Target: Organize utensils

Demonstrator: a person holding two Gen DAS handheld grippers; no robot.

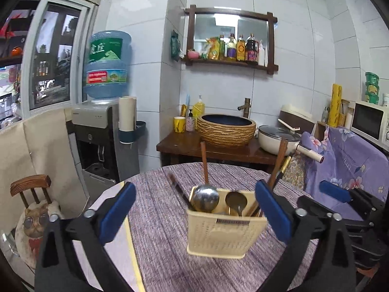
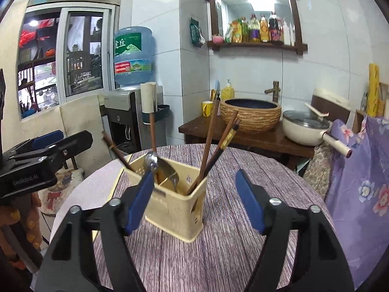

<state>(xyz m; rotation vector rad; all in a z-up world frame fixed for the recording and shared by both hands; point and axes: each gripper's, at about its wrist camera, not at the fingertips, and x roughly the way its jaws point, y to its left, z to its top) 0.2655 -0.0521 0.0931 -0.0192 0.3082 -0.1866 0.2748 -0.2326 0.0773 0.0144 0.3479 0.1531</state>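
The cream utensil holder (image 1: 218,228) stands on the purple-clothed table (image 1: 155,255), ahead of and between the wide-apart fingers of the left gripper (image 1: 194,209) and the right gripper (image 2: 195,202) (neither touches it), holding spoons and chopsticks (image 2: 209,146).

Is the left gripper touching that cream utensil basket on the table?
Apart. The left wrist view shows the left gripper open, with tablecloth visible between each blue finger and the utensil basket.
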